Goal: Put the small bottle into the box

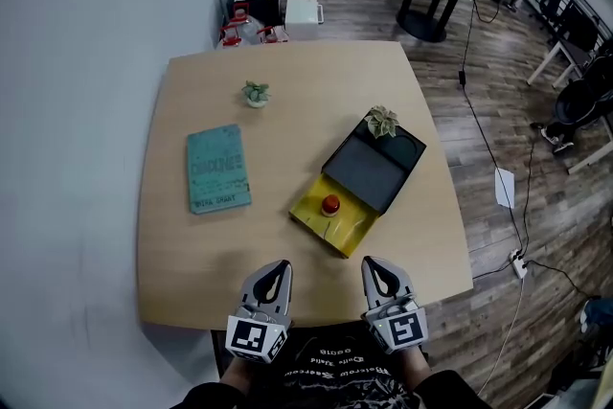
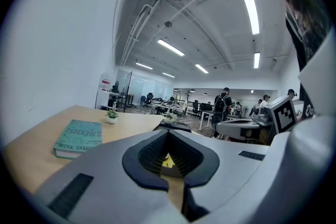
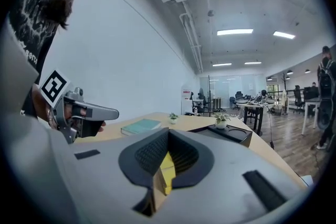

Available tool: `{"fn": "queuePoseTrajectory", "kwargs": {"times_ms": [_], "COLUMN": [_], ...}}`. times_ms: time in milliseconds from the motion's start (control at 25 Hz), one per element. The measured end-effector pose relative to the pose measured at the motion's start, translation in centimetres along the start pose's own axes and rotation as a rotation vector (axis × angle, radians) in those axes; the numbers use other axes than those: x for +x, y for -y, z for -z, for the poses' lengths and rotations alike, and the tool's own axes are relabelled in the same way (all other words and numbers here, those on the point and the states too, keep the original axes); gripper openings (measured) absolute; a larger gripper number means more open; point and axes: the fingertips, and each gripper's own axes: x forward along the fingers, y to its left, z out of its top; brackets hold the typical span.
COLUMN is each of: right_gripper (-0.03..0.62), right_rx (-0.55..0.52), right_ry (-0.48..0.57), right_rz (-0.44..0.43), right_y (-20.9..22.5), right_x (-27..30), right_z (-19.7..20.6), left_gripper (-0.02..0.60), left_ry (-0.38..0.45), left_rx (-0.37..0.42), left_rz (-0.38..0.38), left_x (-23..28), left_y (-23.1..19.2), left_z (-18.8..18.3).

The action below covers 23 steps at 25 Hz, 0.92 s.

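At six o'clock over the smooth, pale wooden table (image 1: 306,72), the left gripper (image 1: 279,265) and the right gripper (image 1: 374,262) sit side by side, each with its grey, dark-padded jaws pressed together on nothing. The small bottle (image 1: 330,204), rounded and red-topped, stands inside the shallow yellow box (image 1: 352,231) at four o'clock from the table's middle. The box's flat black lid (image 1: 375,170) lies open toward one o'clock, and a teal rectangular book (image 1: 218,168) lies at nine o'clock.

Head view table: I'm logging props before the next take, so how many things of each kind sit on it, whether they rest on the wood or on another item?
Potted plants: 2
Book: 1
Yellow box: 1
Small bottle: 1
Total: 5
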Motion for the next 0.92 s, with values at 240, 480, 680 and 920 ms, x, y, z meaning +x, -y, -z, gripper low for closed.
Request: {"fn": "queuePoseTrajectory", "kwargs": {"times_ms": [240, 480, 680, 920], "right_gripper": [0.002, 0.002, 0.002, 0.002], "right_rx": [-0.023, -0.045, -0.044, -0.061], "right_ry": [0.020, 0.003, 0.010, 0.020], "right_rz": [-0.016, 0.006, 0.026, 0.031], "right_y": [-0.3, -0.2, 0.2, 0.2], "right_x": [0.2, -0.1, -0.2, 0.0], "right_z": [0.1, 0.1, 0.1, -0.1], "left_gripper": [0.003, 0.003, 0.003, 0.003], "left_ry": [0.007, 0.004, -0.008, 0.003], "left_rx": [0.011, 0.005, 0.009, 0.003], "left_rz": [-0.009, -0.014, -0.043, -0.070], "left_x": [0.1, -0.2, -0.9, -1.0], "left_y": [-0.1, -0.2, -1.2, -2.4], "left_z": [-0.5, -0.2, 0.3, 0.4]}}
